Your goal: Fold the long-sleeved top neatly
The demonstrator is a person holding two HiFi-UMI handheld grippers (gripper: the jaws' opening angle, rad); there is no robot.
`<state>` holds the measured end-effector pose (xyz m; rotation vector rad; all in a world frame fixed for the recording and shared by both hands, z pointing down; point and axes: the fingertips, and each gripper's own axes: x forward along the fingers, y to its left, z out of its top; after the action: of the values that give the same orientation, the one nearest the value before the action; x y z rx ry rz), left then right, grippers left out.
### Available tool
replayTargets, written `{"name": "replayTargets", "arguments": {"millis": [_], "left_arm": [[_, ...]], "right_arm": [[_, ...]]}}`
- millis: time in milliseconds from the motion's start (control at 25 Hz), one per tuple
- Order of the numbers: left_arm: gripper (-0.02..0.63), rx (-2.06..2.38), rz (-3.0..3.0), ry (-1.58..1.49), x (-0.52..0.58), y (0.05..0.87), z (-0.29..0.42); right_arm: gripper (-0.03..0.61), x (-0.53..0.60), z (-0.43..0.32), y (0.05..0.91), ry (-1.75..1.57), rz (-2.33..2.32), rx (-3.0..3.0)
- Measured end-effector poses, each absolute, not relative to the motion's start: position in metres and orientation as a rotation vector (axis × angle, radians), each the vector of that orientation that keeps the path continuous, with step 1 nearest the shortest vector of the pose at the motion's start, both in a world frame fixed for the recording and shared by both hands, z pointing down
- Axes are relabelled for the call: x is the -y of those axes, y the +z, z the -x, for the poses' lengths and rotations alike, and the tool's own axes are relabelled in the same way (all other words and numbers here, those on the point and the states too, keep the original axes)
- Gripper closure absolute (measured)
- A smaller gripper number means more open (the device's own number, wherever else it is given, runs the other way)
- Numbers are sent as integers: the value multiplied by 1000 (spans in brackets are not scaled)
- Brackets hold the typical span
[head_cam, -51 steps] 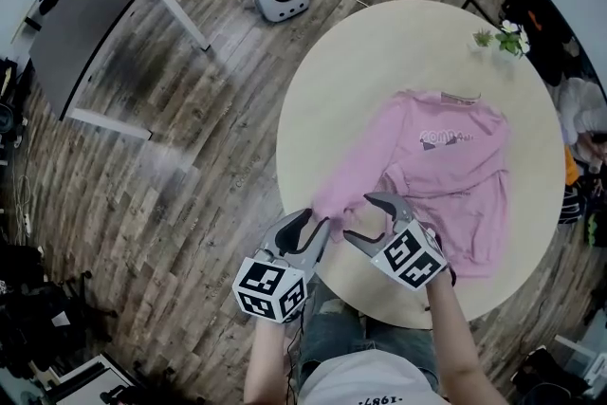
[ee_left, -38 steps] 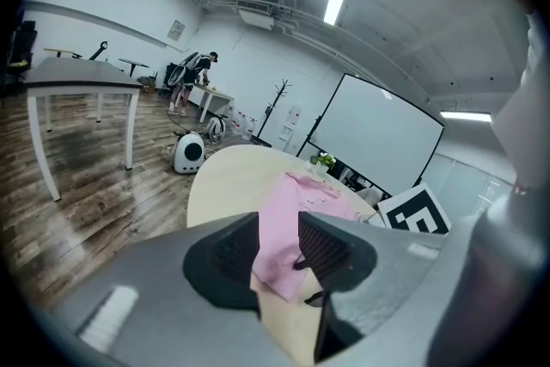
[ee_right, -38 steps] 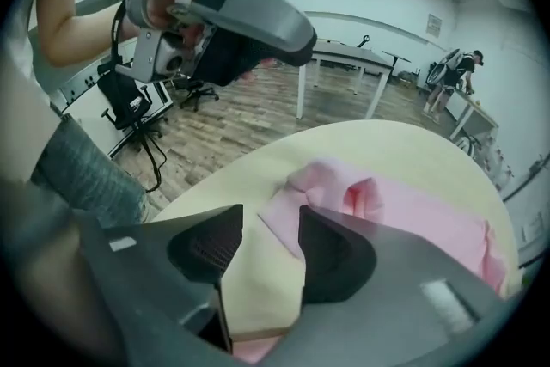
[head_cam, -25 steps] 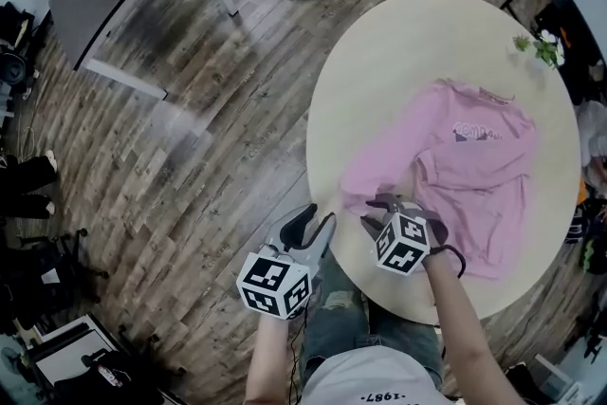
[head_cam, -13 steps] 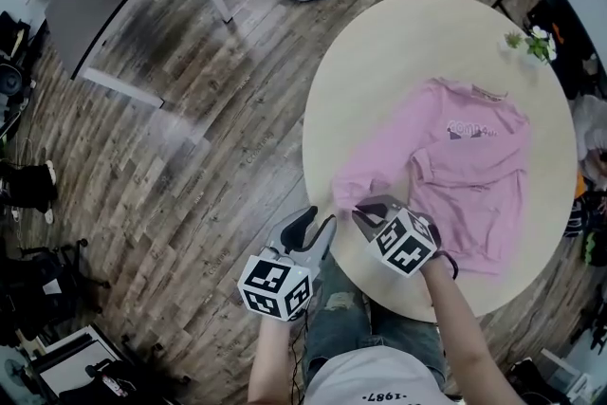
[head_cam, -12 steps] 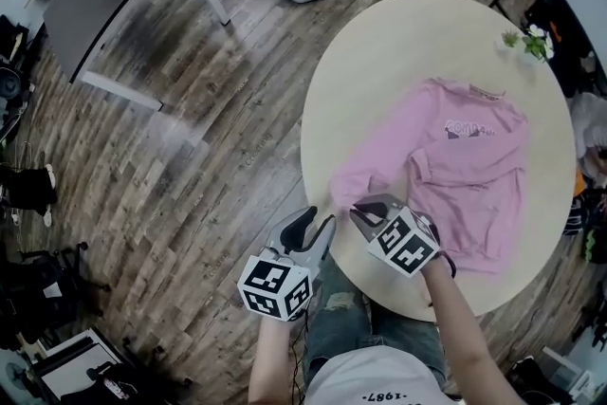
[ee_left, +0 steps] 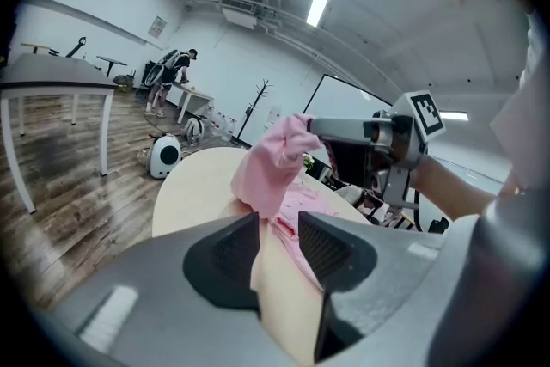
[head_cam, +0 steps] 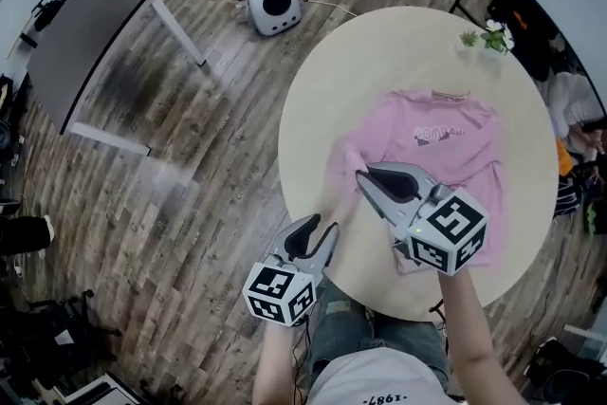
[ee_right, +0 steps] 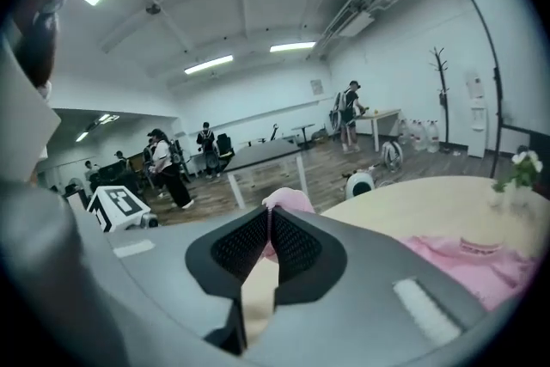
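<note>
Head view: a pink long-sleeved top [head_cam: 446, 142] lies spread on the round, pale tabletop [head_cam: 398, 52], collar at the far side. The right hand-held gripper [head_cam: 363, 177] has just been closing, and its jaws are now together on a fold of one sleeve [head_cam: 346, 161], held up above the tabletop. In the left gripper view that sleeve [ee_left: 271, 163] hangs bunched from the tips. The left hand-held gripper [head_cam: 322, 225] hovers at the tabletop's near edge, jaws apart, gripping nothing. At the far rim stands a small vase [head_cam: 488, 40] with a leafy sprig with white blossoms in it. A white rounded case [head_cam: 268, 0] sits on the wooden floor near a grey table [head_cam: 76, 33].
</note>
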<state>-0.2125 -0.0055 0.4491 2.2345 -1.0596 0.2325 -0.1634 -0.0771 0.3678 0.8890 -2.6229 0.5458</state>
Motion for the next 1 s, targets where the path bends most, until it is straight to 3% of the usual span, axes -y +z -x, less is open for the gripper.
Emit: {"name": "replayTargets", "arguments": {"millis": [520,1000], "left_arm": [[471,795,-2400,290,15,428,107],[471,638,-2428,417,-1,436,18]], "right_arm": [[534,107,-34,272,422,-1692,2571],[532,32,-158,405,934,-1944,2183]]}}
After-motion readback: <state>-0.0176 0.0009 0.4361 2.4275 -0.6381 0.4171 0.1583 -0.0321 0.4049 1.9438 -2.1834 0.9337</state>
